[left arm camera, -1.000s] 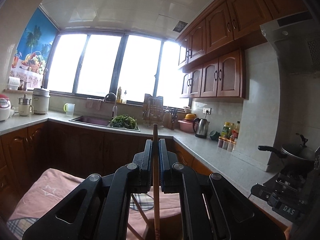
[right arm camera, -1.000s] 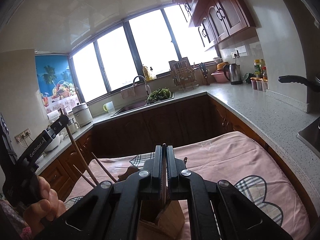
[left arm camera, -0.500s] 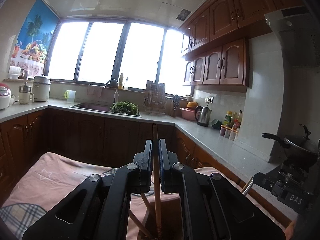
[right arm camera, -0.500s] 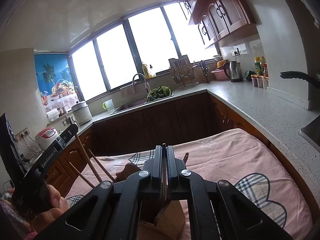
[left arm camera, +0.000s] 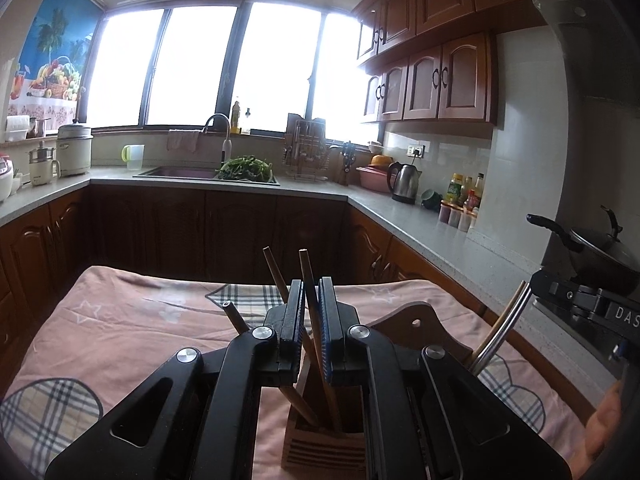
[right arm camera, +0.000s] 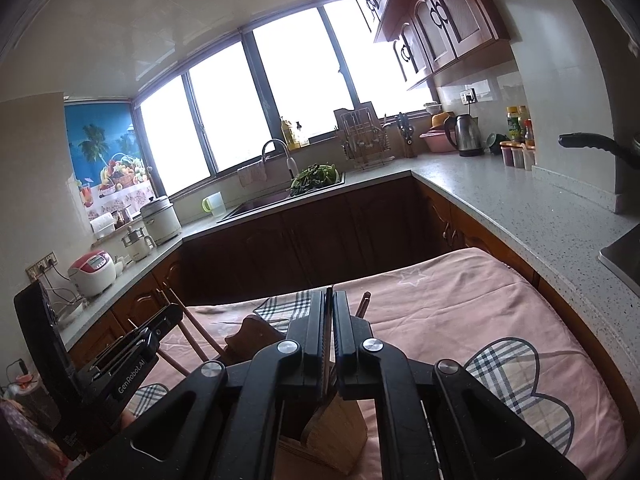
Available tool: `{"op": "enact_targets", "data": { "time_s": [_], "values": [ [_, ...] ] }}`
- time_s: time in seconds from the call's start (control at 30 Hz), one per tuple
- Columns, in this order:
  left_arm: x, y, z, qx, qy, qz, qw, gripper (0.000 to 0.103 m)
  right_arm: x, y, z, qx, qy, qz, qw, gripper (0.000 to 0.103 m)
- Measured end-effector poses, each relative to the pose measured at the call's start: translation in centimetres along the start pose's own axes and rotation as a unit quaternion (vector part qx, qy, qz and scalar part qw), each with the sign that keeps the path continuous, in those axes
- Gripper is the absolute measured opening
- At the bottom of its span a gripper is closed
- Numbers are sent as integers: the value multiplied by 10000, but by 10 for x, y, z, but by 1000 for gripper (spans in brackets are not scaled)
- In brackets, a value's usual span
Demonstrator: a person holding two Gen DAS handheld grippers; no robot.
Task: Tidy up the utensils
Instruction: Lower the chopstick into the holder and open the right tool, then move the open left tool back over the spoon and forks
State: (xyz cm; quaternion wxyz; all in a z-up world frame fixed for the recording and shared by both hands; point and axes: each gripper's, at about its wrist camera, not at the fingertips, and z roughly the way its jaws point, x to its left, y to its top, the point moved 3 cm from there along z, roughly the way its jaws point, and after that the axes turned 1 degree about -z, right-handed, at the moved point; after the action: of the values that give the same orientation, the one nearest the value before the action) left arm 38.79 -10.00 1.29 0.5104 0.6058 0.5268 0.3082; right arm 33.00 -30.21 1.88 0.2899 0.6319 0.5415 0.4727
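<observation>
A wooden utensil holder (left arm camera: 324,448) (right arm camera: 336,432) stands on the pink cloth. My left gripper (left arm camera: 310,284) (right arm camera: 176,312) hangs just above it, shut on a brown chopstick (left arm camera: 316,328). That chopstick leans between the pads, and its lower end is inside the holder. Two more chopsticks (left arm camera: 276,276) rest in the same compartment. My right gripper (right arm camera: 329,294) (left arm camera: 534,282) is shut on a thin metal utensil handle (left arm camera: 500,332) that reaches down into the holder's right side. The utensil's working end is hidden.
The pink cloth with plaid patches (left arm camera: 120,320) covers a table. A stone counter (right arm camera: 520,208) runs along the right with a kettle (left arm camera: 404,182), bottles and a wok (left arm camera: 600,248). A sink (left arm camera: 180,172) sits under the windows.
My left gripper has sunk toward the holder with the chopstick, whose lower end now sits inside and which now leans between the jaws. The right gripper has kept still.
</observation>
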Motion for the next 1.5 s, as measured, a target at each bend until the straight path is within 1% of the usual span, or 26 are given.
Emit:
{"op": "enact_targets", "data": {
  "time_s": [0.2,0.23,0.33,0.37,0.4,0.43,0.47,0.5,0.53,0.57,0.6,0.63,0.67,0.7,0.73,0.77,0.9,1.03,1.13,1.27,1.5],
  "values": [
    [0,2,2,94,-32,-8,10000,7,-2,0,1,57,10,62,10000,5],
    [0,3,2,108,-33,-4,9999,7,-2,0,1,81,26,81,9999,9],
    [1,5,2,148,-51,-19,9999,7,-3,-2,1,114,55,144,9998,9],
    [1,5,1,158,-60,-27,9999,8,-3,-2,0,115,77,168,9998,9],
    [1,6,-1,166,-83,-36,9998,11,-4,-1,-1,99,93,196,9997,10],
    [1,7,-3,167,-96,-37,9998,15,-4,-1,-4,77,108,227,9997,13],
    [1,8,-6,159,-99,-39,9998,29,-4,1,-7,49,137,256,9996,21],
    [0,9,-9,134,-105,-44,9998,44,-5,2,-11,1,157,280,9995,27],
    [-1,11,-15,81,-120,-46,9999,48,-6,4,-15,-58,176,299,9994,42],
    [-1,13,-20,34,-87,-45,9999,56,-5,5,-20,-120,177,311,9993,53],
    [-2,15,-26,-7,-64,-49,10000,63,-5,6,-25,-177,176,324,9992,55],
    [-2,16,-31,-31,-74,-68,9999,68,-5,7,-30,-219,189,350,9990,56],
    [-2,18,-35,-48,-96,-97,9999,74,-6,8,-35,-248,219,384,9987,61],
    [-2,18,-40,-64,-112,-122,9998,76,-6,9,-39,-272,240,411,9985,65],
    [-2,19,-45,-62,-114,-138,9998,78,-6,8,-44,-303,257,426,9983,73],
    [0,19,-49,-55,-111,-159,9998,79,-6,8,-48,-326,259,435,9982,77],
    [6,17,-69,40,-135,-318,9994,83,-7,2,-67,-344,320,506,9976,84],
    [13,5,-94,187,-52,-412,9990,87,-5,-9,-85,-311,376,523,9974,90],
    [18,-11,-111,383,-12,-462,9982,87,-2,-20,-98,-247,421,511,9975,91],
    [23,-39,-128,754,81,-554,9956,88,2,-38,-110,-31,481,434,9979,91],
    [36,-93,-153,1399,190,-762,9870,88,1,-72,-129,257,451,457,9976,91]
  ]
}}
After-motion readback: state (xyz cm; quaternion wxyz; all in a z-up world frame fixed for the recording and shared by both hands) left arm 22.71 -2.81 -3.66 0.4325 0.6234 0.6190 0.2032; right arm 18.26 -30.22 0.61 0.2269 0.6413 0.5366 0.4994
